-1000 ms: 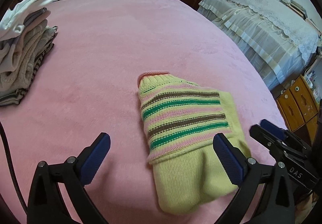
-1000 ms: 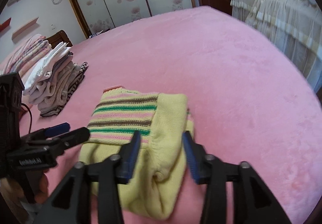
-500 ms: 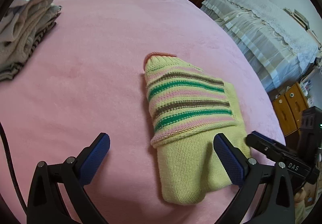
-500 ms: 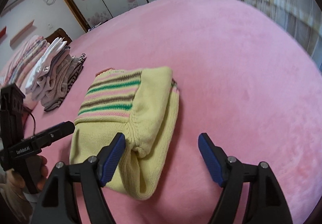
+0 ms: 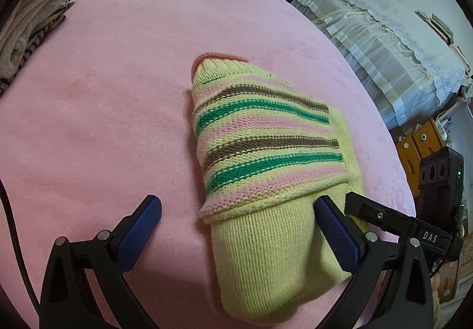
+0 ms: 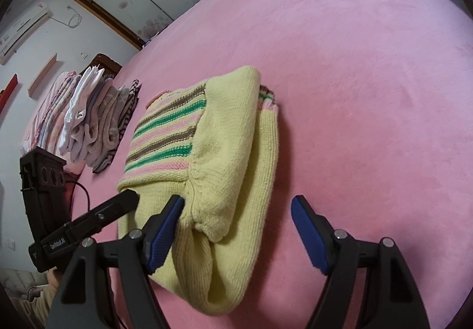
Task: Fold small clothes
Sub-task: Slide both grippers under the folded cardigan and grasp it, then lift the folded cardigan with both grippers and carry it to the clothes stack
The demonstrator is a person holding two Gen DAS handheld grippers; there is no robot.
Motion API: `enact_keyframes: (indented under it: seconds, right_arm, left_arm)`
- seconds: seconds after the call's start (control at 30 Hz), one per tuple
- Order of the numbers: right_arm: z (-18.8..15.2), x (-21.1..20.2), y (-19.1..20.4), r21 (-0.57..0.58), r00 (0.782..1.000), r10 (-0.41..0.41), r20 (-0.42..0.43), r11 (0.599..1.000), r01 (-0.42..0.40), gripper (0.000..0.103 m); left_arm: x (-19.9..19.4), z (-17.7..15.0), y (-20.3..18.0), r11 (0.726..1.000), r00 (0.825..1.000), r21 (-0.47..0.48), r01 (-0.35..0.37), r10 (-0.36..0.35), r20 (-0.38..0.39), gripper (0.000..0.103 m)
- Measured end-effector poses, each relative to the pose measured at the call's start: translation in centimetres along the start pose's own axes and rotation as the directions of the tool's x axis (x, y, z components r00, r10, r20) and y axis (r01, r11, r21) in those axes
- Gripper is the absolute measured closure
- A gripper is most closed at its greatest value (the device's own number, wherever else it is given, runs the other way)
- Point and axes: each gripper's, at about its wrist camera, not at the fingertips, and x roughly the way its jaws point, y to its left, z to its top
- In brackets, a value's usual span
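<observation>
Nearest the near edge of the pink bed (image 5: 118,92), both tools sit low over the plain yellow end of the small knitted sweater (image 5: 266,151). The left hand-held gripper (image 5: 239,225) is released, its blue pads spread wide: the left pad is over bare blanket, while the right pad lies against the yellow knit below the striped fold, pinching nothing. The right hand-held gripper (image 6: 236,219) is likewise released, jaws wide; its left pad touches the bunched yellow edge where the folded-over sleeve ends, and its right pad stands over bare blanket beside the garment.

The sweater lies on the bed toward its near edge, already narrowed: the sleeves appear turned in, the striped panel sits on top, and the pink collar points toward the far side of the bed. I judge that the side folds are done and the lengthwise fold is in hand.

The next move likely calls for each tool to close on a corner of the near hem, taking all the layers together so the tucked sleeve does not slip out, then lifting and carrying that hem toward the collar, setting it down squarely.

Farther off, near the bed's far left edge, a stack of folded clothes (image 6: 97,122) waits, well apart from the sweater.
</observation>
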Motion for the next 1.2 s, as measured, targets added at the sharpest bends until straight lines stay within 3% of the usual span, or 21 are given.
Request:
enact_keyframes:
  seconds: [0.27, 0.33, 0.43, 0.5, 0.6, 0.7, 0.77, 0.93, 1.0, 1.07, 1.2]
  right_arm:
    - [0.6, 1.5, -0.8, 0.027, 0.996, 0.088, -0.030, 0.996, -0.087, 0.028]
    - [0.8, 1.8, -0.9, 0.030, 0.993, 0.116, -0.035, 0.993, -0.115, 0.032]
    - [0.8, 2.1, -1.2, 0.058, 0.983, 0.177, -0.048, 0.983, -0.174, 0.044]
    - [0.8, 2.0, -1.4, 0.068, 0.980, 0.194, -0.053, 0.979, -0.191, 0.047]
    - [0.8, 1.8, -1.4, 0.078, 0.976, 0.209, -0.059, 0.976, -0.205, 0.050]
    - [1.0, 1.5, -1.2, 0.108, 0.971, 0.230, -0.059, 0.969, -0.223, 0.045]
    - [1.0, 1.3, -1.0, 0.113, 0.967, 0.247, -0.059, 0.964, -0.239, 0.029]
    - [1.5, 2.8, 0.8, 0.035, 0.985, 0.135, -0.103, 0.991, -0.132, 0.025]
    - [1.6, 3.1, 1.0, 0.030, 0.985, 0.143, -0.097, 0.990, -0.141, 0.029]
    - [1.6, 3.1, 1.3, 0.032, 0.981, 0.170, -0.092, 0.985, -0.167, 0.047]
    - [1.4, 2.0, 2.0, 0.017, 0.984, 0.164, -0.073, 0.986, -0.164, 0.061]
  left_arm:
    - [1.5, 0.1, -0.5, 1.000, 1.000, 0.006, -0.001, 0.002, -0.019, 0.001]
    - [1.6, 0.0, -0.6, 1.000, 1.000, 0.000, 0.003, -0.003, -0.017, 0.003]
    - [1.7, 0.0, -0.5, 0.999, 0.998, -0.011, 0.049, -0.049, -0.029, 0.014]
    - [1.6, -0.1, -0.6, 0.997, 0.997, -0.010, 0.074, -0.074, -0.035, 0.025]
    - [1.6, -0.1, -1.0, 0.996, 0.996, -0.002, 0.084, -0.084, -0.036, 0.026]
    - [1.6, -0.1, -0.8, 0.996, 0.995, -0.010, 0.091, -0.092, -0.038, 0.026]
    - [1.6, -0.1, -0.8, 0.996, 0.995, -0.008, 0.092, -0.092, -0.038, 0.026]
    - [1.5, -0.1, 0.0, 0.996, 0.995, -0.004, 0.091, -0.091, -0.044, 0.026]
    - [1.4, -0.1, 0.1, 0.995, 0.994, -0.005, 0.095, -0.096, -0.045, 0.031]
    - [1.1, -0.2, 0.1, 0.996, 0.995, 0.006, 0.094, -0.094, -0.042, 0.035]
    - [0.0, -0.3, -0.6, 0.996, 0.996, 0.024, 0.084, -0.084, -0.022, 0.042]
